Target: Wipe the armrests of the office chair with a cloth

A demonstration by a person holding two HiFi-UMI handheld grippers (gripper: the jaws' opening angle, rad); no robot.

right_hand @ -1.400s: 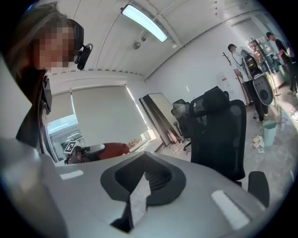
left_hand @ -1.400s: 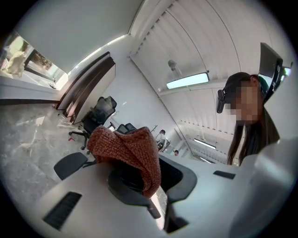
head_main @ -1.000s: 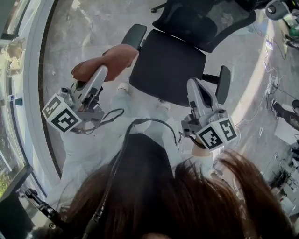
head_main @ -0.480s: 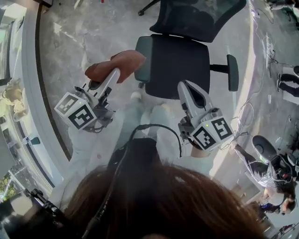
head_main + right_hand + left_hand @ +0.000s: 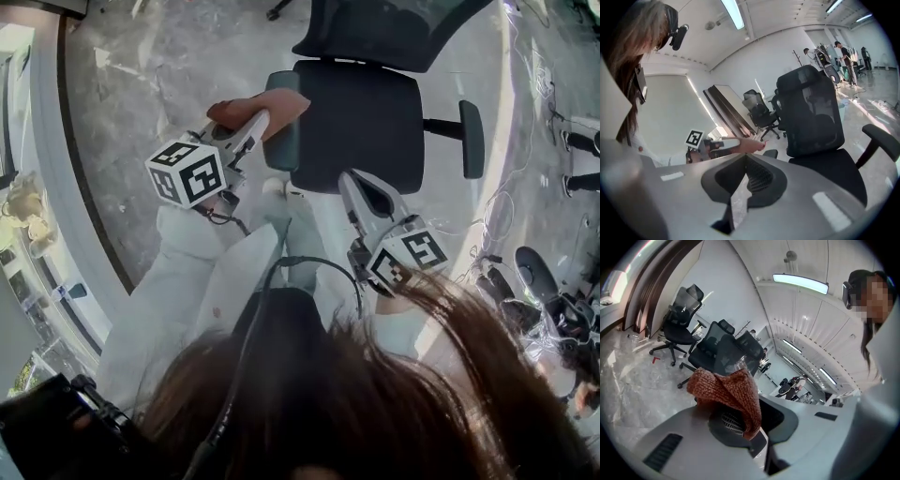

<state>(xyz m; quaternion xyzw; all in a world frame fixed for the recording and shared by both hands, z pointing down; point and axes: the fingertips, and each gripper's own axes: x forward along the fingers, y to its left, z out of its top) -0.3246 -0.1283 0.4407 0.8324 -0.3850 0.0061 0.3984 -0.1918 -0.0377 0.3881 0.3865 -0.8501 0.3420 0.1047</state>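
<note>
Head view: black mesh-back office chair point(image 5: 361, 117) stands straight ahead of the person, seat facing them, on a grey marbled floor point(image 5: 150, 84). Left gripper point(image 5: 255, 125) is at the chair's near-side armrest point(image 5: 283, 145), the dark padded one on the left gripper's side of the seat. It's clamped on a rust-red knitted cloth point(image 5: 258, 105). Left gripper view confirms: the fabric is pinched between the jaws and folds over them.

The cloth sits over the far end of that armrest pad and overlaps it from above. Contact with the pad: can't tell. In the right gripper view it looks just above the pad, very close.

Right gripper point(image 5: 349, 180) is off the chair's front seat edge, near the seat's middle, and points at the seat. Its jaws are together with nothing between them.

The other armrest point(image 5: 472, 139), on the far side of the seat from the cloth, has nothing on it.

More black office chairs point(image 5: 682, 326) stand well behind this chair.
</note>
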